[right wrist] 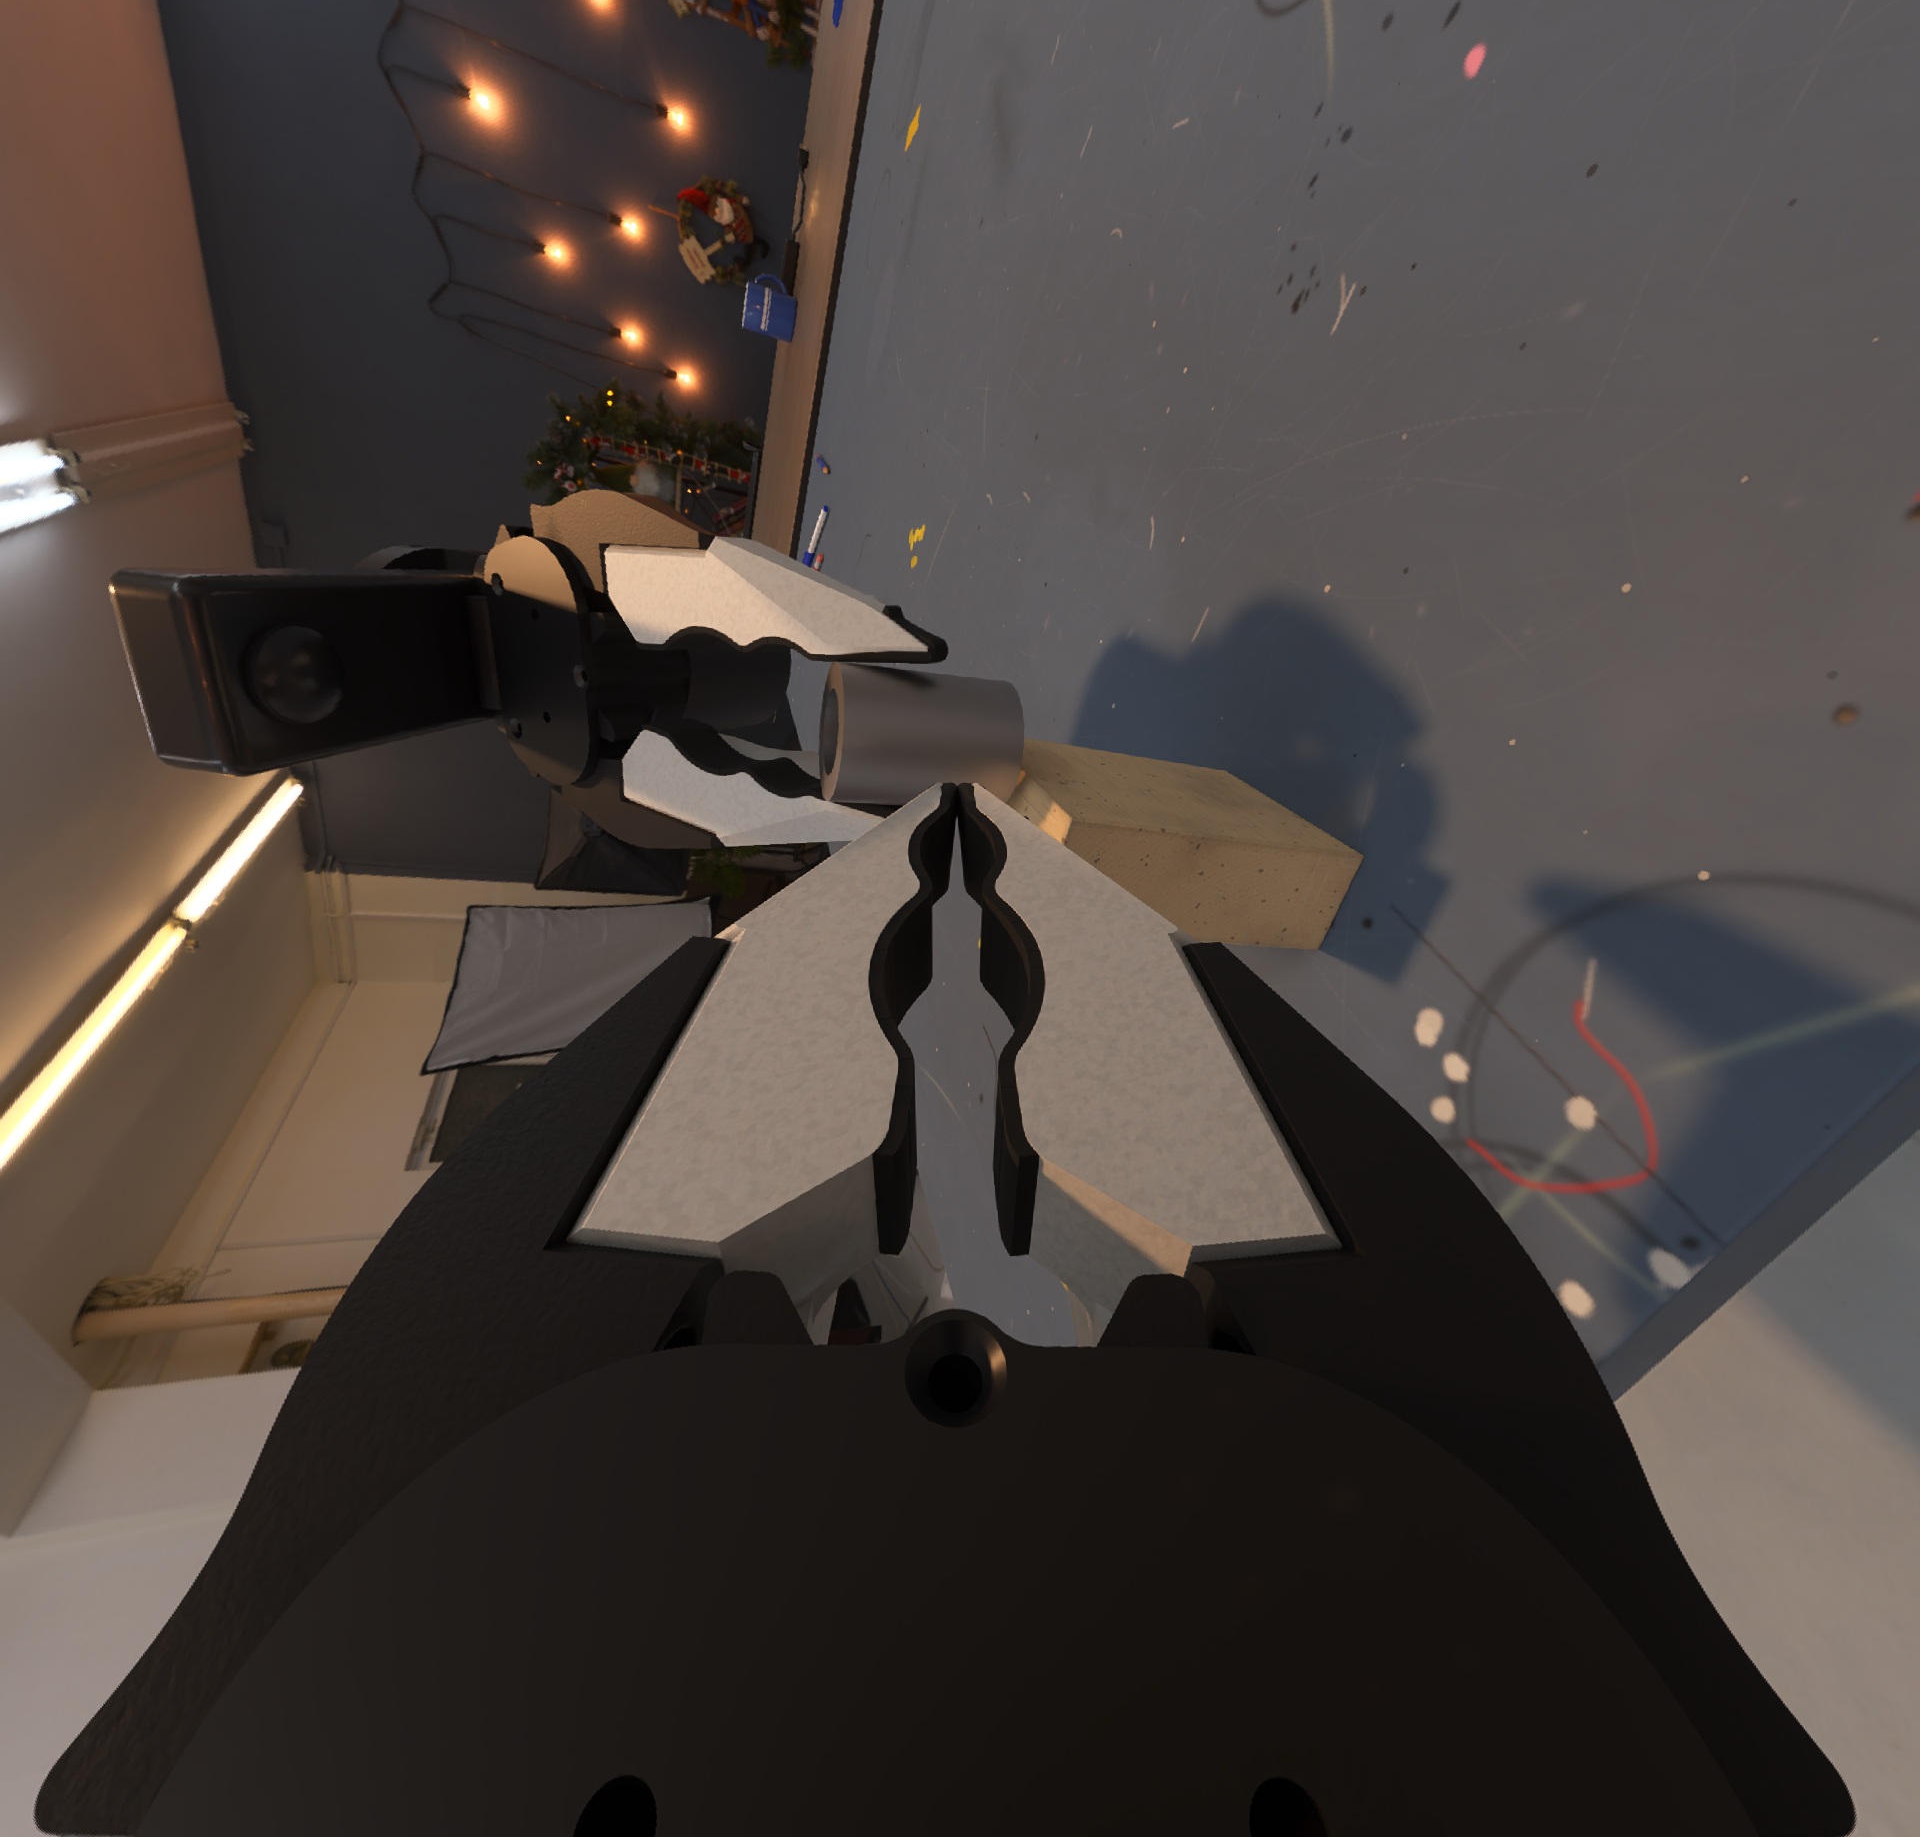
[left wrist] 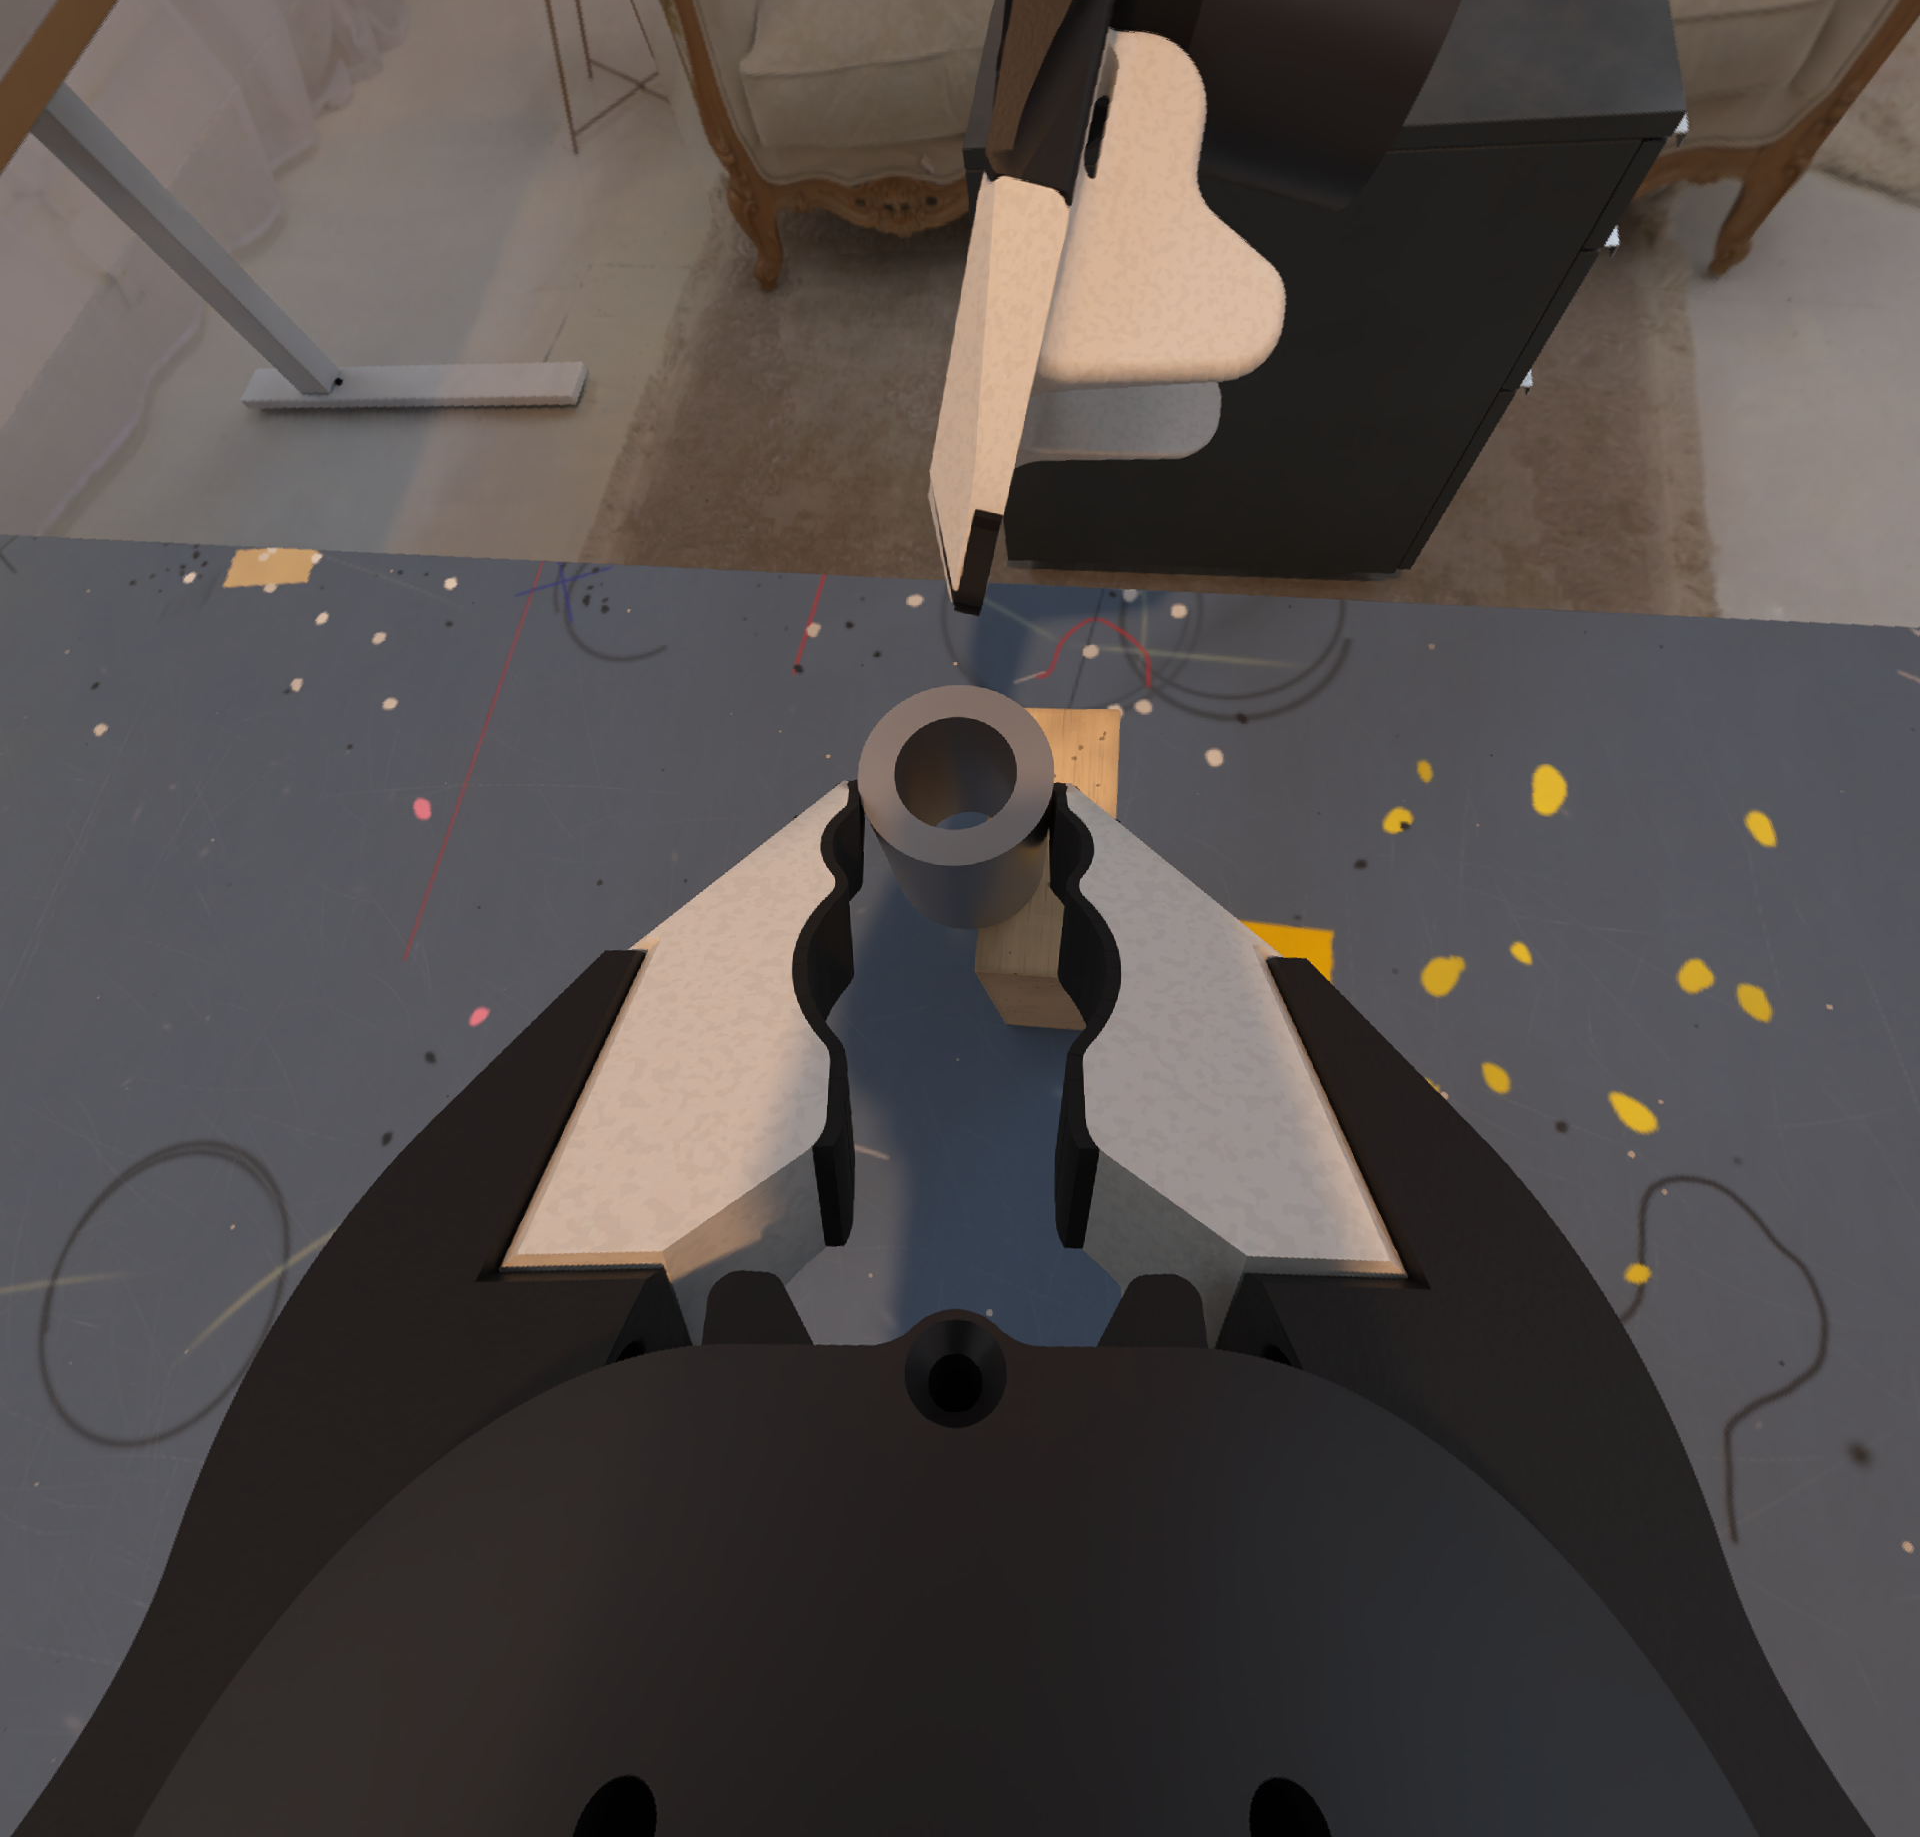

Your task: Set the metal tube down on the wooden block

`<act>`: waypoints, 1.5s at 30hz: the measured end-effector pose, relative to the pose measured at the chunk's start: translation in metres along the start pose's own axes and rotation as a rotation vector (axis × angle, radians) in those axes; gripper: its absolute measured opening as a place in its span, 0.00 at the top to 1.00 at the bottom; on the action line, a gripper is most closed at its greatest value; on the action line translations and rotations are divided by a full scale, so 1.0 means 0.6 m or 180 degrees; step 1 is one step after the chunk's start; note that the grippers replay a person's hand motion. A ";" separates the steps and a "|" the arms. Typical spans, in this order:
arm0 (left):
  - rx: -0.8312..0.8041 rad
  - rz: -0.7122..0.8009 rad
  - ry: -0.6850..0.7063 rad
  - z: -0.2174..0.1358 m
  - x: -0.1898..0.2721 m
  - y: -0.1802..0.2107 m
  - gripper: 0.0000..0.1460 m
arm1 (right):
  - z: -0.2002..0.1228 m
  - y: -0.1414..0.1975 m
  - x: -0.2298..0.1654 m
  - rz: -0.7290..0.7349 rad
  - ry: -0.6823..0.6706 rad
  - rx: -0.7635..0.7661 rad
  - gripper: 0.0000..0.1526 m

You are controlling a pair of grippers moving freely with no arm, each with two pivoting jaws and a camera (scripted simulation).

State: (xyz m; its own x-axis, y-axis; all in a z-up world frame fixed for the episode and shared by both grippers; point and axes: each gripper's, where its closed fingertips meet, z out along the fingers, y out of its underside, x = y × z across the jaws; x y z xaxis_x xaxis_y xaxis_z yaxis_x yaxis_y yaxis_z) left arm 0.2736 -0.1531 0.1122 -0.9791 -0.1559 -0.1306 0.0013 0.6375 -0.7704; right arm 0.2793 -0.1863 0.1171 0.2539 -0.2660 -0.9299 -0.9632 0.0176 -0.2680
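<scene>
The grey metal tube [left wrist: 954, 831] stands upright with its open end towards the left wrist camera. My left gripper [left wrist: 954, 821] is shut on it, one fingertip on each side of its upper part. The tube sits over the near end of the pale wooden block [left wrist: 1023, 977], which lies on the table. In the right wrist view the tube [right wrist: 935, 738] meets the end of the block [right wrist: 1195, 852]; I cannot tell if they touch. My right gripper [right wrist: 956, 795] is shut and empty, and hangs above the table's far edge [left wrist: 968, 587].
The grey table [left wrist: 416, 956] is spattered with paint and scribbles. Its far edge runs just beyond the block. Past it are a black cabinet [left wrist: 1455, 333], an armchair [left wrist: 831, 104] and a white desk leg [left wrist: 312, 374] on the floor.
</scene>
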 end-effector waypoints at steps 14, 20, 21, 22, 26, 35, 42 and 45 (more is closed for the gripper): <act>0.0028 0.0136 0.0138 -0.004 0.018 -0.007 0.76 | 0.001 0.000 0.002 -0.0003 0.0049 -0.0002 1.00; 0.0008 0.0143 0.0185 0.001 0.023 -0.008 0.76 | 0.000 -0.001 0.003 -0.0004 0.0057 0.0011 1.00; 0.0009 0.0141 0.0189 0.001 0.023 -0.007 0.76 | 0.000 -0.001 0.003 -0.0002 0.0057 0.0018 1.00; 0.0011 0.0142 0.0188 0.001 0.023 -0.008 0.76 | -0.001 -0.001 0.003 0.0000 0.0057 0.0024 1.00; 0.0023 0.0136 0.0173 0.000 0.021 -0.009 0.76 | -0.003 -0.001 0.004 0.0003 0.0064 0.0023 1.00; 0.0018 0.0137 0.0160 0.000 0.019 -0.009 0.76 | -0.003 -0.001 0.004 -0.0009 0.0059 0.0010 1.00; 0.0019 0.0118 0.0161 0.000 0.018 -0.008 0.76 | -0.001 0.000 0.003 -0.0016 0.0047 -0.0003 1.00; 0.0016 0.0127 0.0159 0.000 0.018 -0.008 0.76 | -0.001 0.000 0.003 -0.0017 0.0050 -0.0007 1.00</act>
State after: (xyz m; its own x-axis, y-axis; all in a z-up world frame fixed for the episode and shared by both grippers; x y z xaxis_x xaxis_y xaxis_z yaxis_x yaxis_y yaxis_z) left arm 0.2628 -0.1579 0.1143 -0.9872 -0.0924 -0.1303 0.0416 0.6388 -0.7683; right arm 0.2795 -0.1874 0.1156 0.2577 -0.2813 -0.9244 -0.9621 0.0139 -0.2724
